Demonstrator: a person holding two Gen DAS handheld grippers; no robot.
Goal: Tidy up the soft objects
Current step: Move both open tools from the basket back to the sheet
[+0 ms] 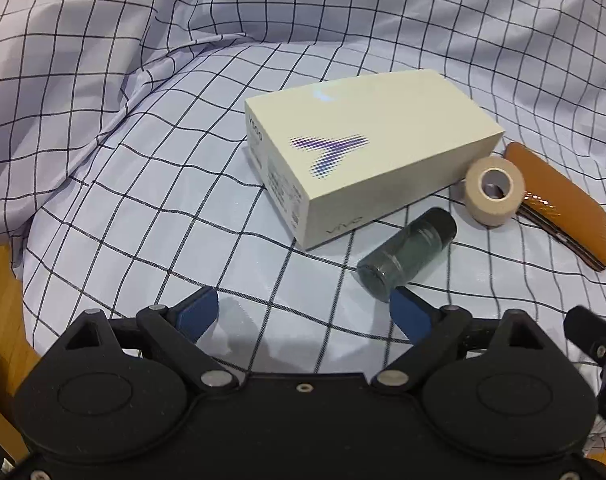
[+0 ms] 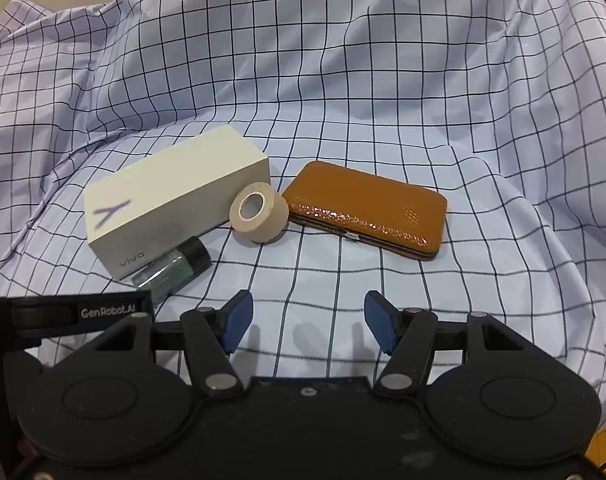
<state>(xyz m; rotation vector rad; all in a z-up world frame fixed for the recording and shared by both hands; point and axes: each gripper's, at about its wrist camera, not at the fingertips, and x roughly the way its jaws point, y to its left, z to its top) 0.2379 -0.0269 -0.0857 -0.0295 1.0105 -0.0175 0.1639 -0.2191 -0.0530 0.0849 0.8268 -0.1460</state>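
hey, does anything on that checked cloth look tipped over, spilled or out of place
The small bottle lies on its side against the white box, cap still on, nothing spilled. The roll of tape stands on edge between the box and the brown case. The checked cloth is rumpled behind them. Nothing looks damaged.

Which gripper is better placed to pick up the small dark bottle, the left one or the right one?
Probably the left. The open left gripper has the small dark bottle just beyond its right fingertip, while for the right gripper it lies off to the left.

Checked cloth (image 2: 383, 92) carries white box (image 2: 175, 192), tape roll (image 2: 259, 216), dark vial (image 2: 179, 266), tan case (image 2: 367, 204).
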